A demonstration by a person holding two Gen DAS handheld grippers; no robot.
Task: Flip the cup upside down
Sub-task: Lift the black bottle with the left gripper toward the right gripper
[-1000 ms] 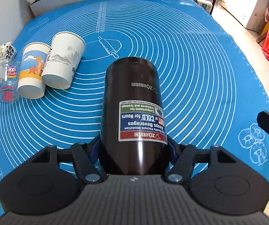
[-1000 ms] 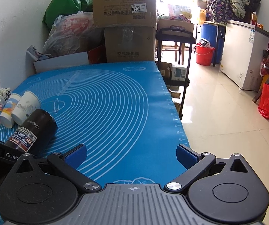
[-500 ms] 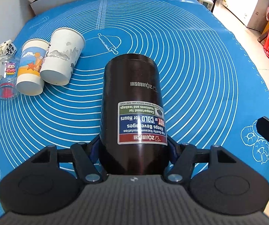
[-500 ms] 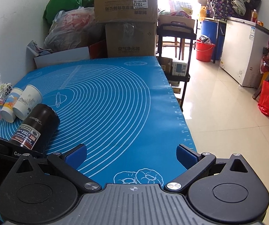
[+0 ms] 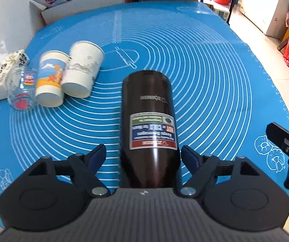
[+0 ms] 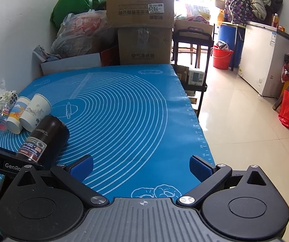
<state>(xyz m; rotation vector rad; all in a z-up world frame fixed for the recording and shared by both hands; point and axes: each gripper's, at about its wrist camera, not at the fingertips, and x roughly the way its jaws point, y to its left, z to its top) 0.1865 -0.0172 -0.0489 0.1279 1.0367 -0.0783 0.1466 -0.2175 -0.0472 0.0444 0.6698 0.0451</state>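
A dark brown Zojirushi vacuum cup [image 5: 148,125] stands upside down on the blue mat [image 5: 214,84], its label inverted. My left gripper [image 5: 143,154] is open, its blue pads apart on either side of the cup's lower part, with a gap on each side. The cup also shows in the right wrist view [image 6: 43,139] at the left, with the left gripper's black body in front of it. My right gripper [image 6: 141,166] is open and empty above the mat's near right part.
Two paper cups [image 5: 80,70] [image 5: 50,82] and a small glass [image 5: 21,88] stand upside down at the mat's left, next to a white packet [image 5: 5,70]. Cardboard boxes [image 6: 142,22] and bags stand behind the table. The table's right edge drops to a tiled floor.
My left gripper has opened and let go of the brown cup, which now stands on the mat. The left wrist view has pulled back a little. The right gripper stayed open.
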